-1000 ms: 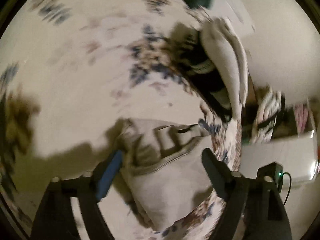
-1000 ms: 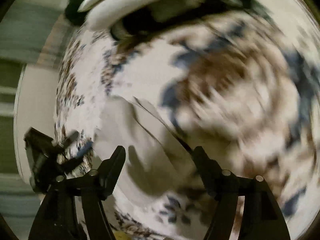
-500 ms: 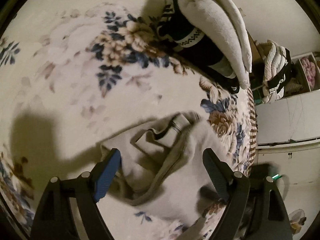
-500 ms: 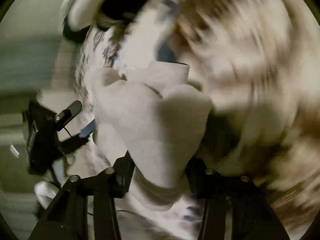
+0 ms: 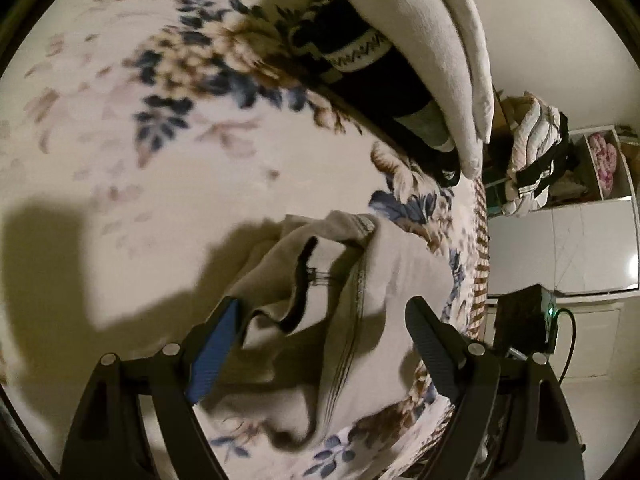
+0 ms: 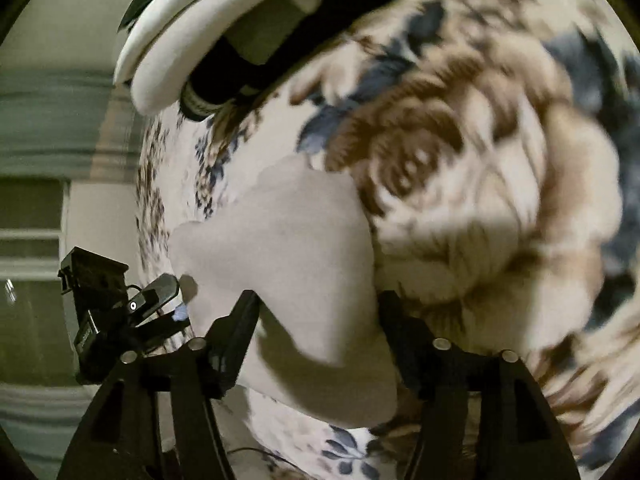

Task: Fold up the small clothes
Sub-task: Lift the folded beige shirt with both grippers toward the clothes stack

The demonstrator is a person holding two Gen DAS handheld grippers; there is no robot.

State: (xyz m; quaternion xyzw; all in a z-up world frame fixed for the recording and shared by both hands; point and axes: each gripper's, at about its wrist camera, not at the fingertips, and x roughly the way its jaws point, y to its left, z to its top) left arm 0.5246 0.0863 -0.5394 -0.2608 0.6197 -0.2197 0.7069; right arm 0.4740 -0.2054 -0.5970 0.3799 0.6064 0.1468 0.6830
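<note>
A small grey garment [image 5: 352,304] lies crumpled on the floral bedspread [image 5: 160,160] near the bed's edge, its dark-trimmed opening facing up. My left gripper [image 5: 320,328] is open, its jaws either side of the garment, just above it. In the right wrist view the same grey garment [image 6: 288,264] fills the space between my right gripper's [image 6: 316,320] fingers, which stand partly apart around the cloth. The left gripper [image 6: 120,312] shows at the lower left there.
A stack of folded clothes, white [image 5: 432,40] over dark patterned [image 5: 360,68], lies at the bed's far side; it also shows in the right wrist view [image 6: 224,32]. Past the bed edge stand white cabinets [image 5: 560,248] and a pile of clothing [image 5: 532,152].
The right gripper came in onto the garment and lifted a fold of it. The garment bunched and shifted between the left jaws. The left gripper stayed open.
</note>
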